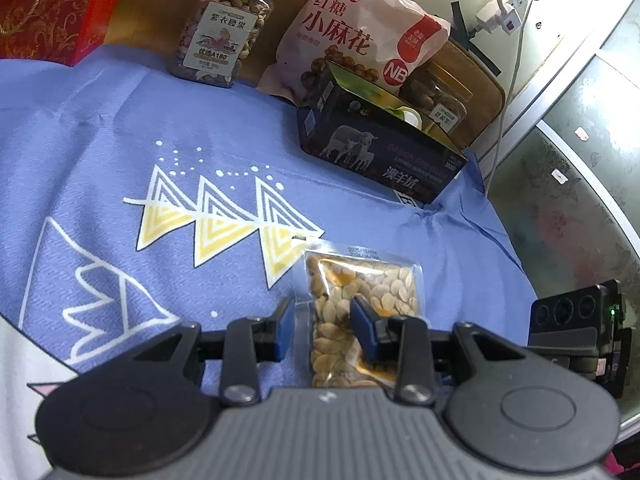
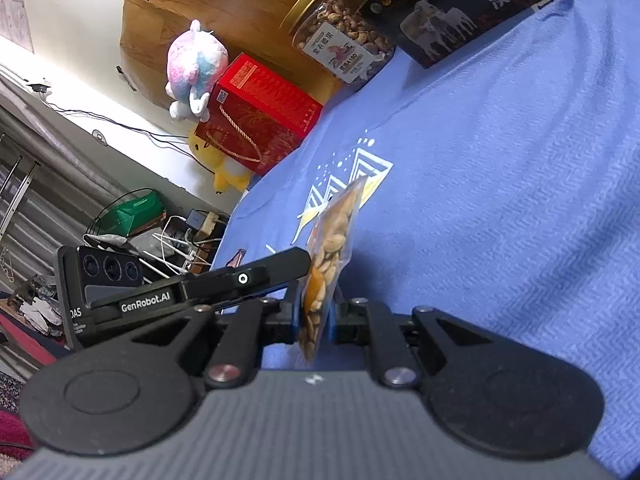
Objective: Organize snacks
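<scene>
A small clear packet of pale nuts [image 1: 360, 300] sits under my left gripper [image 1: 326, 326], whose blue-padded jaws stand open, one pad over the packet and one beside it. In the right wrist view my right gripper [image 2: 316, 316] is shut on the same kind of nut packet [image 2: 328, 256], held edge-on above the blue cloth [image 2: 500, 200]. The left gripper's body [image 2: 192, 292] lies just left of the packet. At the back stand a nut jar [image 1: 224, 28], a pink snack bag [image 1: 352, 36] and a dark open box [image 1: 376, 140].
A red gift box [image 1: 48, 4] stands at the back left, with plush toys [image 2: 196, 68] beside it. A second jar [image 1: 440, 96] is behind the dark box. The table edge falls off at the right [image 1: 516, 256]; cables and clutter lie on the floor [image 2: 160, 232].
</scene>
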{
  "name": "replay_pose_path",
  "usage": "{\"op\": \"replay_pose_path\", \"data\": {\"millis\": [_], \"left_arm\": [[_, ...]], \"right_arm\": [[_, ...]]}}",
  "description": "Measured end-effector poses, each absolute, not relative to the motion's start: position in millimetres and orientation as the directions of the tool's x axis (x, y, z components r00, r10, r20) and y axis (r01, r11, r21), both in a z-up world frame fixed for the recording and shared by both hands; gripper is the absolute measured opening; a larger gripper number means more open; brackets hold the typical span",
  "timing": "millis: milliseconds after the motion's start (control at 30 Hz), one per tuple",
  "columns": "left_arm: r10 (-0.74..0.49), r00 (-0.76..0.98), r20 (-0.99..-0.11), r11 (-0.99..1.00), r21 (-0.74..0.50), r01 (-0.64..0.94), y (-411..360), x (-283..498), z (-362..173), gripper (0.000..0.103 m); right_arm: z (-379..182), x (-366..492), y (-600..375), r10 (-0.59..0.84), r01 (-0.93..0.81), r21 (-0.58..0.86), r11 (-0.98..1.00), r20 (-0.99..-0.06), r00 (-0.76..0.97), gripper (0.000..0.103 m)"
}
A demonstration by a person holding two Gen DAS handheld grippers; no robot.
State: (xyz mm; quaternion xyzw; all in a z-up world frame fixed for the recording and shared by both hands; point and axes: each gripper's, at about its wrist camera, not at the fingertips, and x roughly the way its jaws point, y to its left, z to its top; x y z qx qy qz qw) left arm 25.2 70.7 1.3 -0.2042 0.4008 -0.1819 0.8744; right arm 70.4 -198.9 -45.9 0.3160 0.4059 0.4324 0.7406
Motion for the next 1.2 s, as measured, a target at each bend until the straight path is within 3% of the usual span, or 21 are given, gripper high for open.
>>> {"op": "replay_pose_path", "data": {"millis": [1200], "left_arm": [[-0.479, 0.603, -0.638, 0.863, -0.467, 0.192, 54, 37, 8, 0.032]], "right_arm": [[-44, 68, -211, 0.891, -0.377, 0.822, 0.427, -0.31, 0.332, 0.016]]}}
